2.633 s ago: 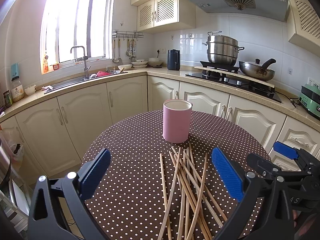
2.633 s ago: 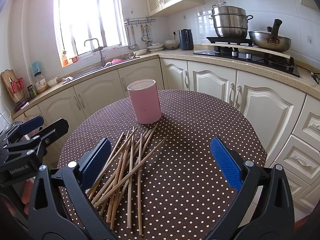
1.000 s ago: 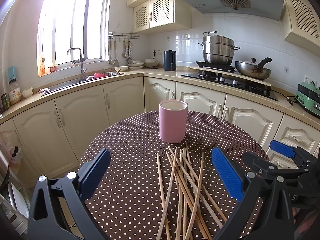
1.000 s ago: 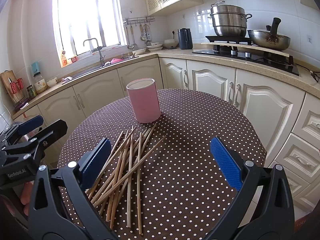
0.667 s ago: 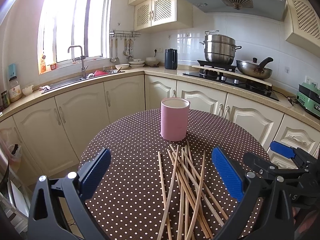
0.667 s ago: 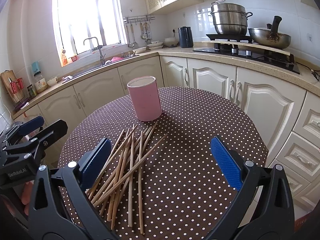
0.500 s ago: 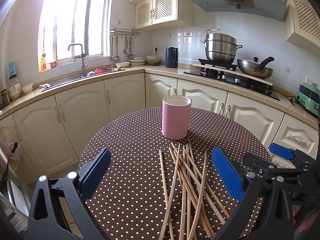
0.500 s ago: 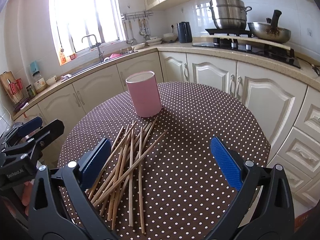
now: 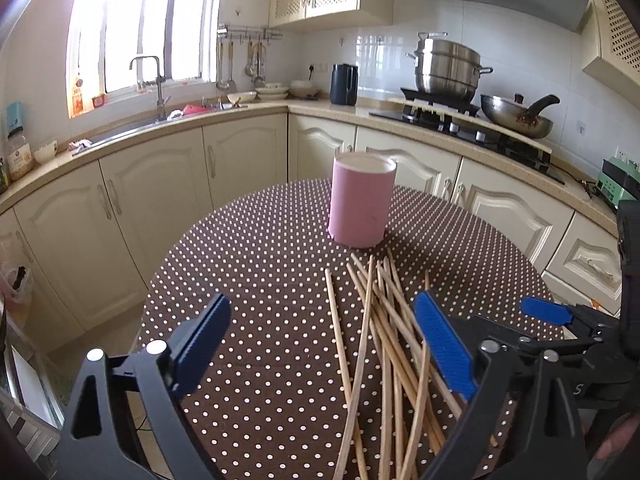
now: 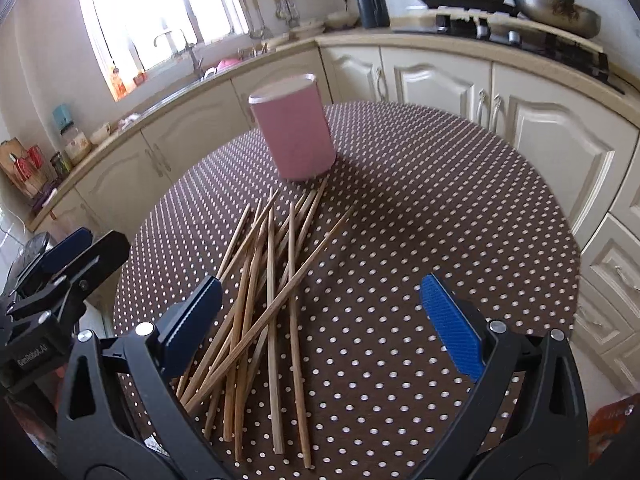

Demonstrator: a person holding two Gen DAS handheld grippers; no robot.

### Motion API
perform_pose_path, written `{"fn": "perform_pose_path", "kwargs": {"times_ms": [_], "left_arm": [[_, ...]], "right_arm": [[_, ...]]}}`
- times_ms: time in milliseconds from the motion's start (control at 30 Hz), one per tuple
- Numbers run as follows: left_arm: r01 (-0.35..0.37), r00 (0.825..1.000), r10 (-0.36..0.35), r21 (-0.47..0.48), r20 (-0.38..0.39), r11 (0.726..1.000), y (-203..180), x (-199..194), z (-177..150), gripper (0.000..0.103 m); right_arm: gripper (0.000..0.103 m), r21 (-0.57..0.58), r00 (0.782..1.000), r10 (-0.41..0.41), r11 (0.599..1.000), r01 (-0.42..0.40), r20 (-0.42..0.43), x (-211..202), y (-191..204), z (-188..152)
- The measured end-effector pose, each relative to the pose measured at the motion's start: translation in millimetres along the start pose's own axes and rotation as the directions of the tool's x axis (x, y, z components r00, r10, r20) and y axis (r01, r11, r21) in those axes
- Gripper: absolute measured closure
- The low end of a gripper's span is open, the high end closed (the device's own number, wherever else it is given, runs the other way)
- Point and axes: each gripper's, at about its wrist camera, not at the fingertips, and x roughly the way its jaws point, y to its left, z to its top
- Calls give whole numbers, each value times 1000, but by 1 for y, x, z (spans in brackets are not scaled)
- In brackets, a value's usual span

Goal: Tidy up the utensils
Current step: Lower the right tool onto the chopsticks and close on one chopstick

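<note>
Both tools lower toward chopsticks (image 10: 264, 300) at desk (image 10: 440, 208) near edge; left tool (image 9: 324, 348) narrowing slightly, right tool (image 10: 320, 320) wide (nothing gripped); pink holder (image 10: 294, 136) empty.

Both tongs lower, nearer the chopsticks (image 10: 272, 280); left tongs (image 9: 324, 340) narrower.

both wrist views look down across the table (image 9: 260, 264), sharing the chopsticks (image 10: 272, 280).

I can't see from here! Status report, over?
Both grippers, left and right, open, empty. Chopsticks loose on table. Pink cup upright, path clear.
</note>
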Motion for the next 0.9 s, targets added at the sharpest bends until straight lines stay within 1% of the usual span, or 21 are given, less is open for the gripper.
{"fn": "perform_pose_path", "kwargs": {"times_ms": [67, 133, 200, 267, 333, 400, 433, 467, 500, 567, 633, 700, 733, 800, 900], "left_arm": [[10, 1000, -10, 6, -16, 1000, 2, 7, -3, 14], [25, 999, -24, 14, -34, 1000, 4, 14, -6, 14], [35, 998, -34, 15, -48, 999, 7, 21, -8, 14], [42, 997, -41, 9, -64, 999, 11, 29, -10, 14], [50, 996, -50, -3, -78, 999, 16, 37, -11, 14], [55, 994, -56, -7, -89, 998, 19, 43, -12, 14], [58, 994, -59, -9, -97, 998, 21, 47, -13, 14], [62, 993, -62, -11, -104, 998, 22, 50, -14, 14], [64, 992, -65, -12, -109, 998, 23, 53, -14, 14], [72, 990, -73, -15, -121, 997, 25, 58, -16, 14], [81, 988, -82, -13, -130, 997, 25, 64, -17, 14], [89, 987, -89, -10, -137, 996, 24, 67, -18, 14], [95, 985, -95, -7, -141, 995, 23, 69, -18, 14], [106, 984, -104, 1, -147, 994, 19, 72, -18, 14], [115, 981, -112, 11, -156, 993, 14, 74, -18, 14]], "right_arm": [[10, -6, 1000, -3, 1000, 3, -30, 8, 4, 0], [15, -5, 998, -6, 1000, 6, -61, 18, 7, 0], [25, -6, 996, -12, 1000, 11, -91, 29, 10, -1], [31, -15, 991, -10, 1000, 8, -130, 40, 14, -2], [39, -23, 989, -15, 1000, 12, -149, 46, 17, -3], [54, -27, 984, -19, 1000, 14, -175, 53, 20, -4], [58, -26, 983, -19, 1000, 14, -183, 55, 20, -4], [65, -21, 980, -21, 1000, 18, -196, 59, 20, -4], [67, -17, 979, -22, 1000, 19, -200, 61, 21, -3], [69, -10, 979, -32, 999, 31, -200, 63, 20, -1], [72, -4, 979, -32, 999, 31, -201, 66, 19, 0], [82, -4, 979, -22, 1000, 21, -203, 66, 21, -2], [83, -6, 979, -19, 1000, 18, -201, 66, 21, -3], [91, -4, 979, -16, 1000, 16, -201, 65, 22, 0], [91, 6, 981, -10, 1000, 11, -194, 62, 19, 1]]}}
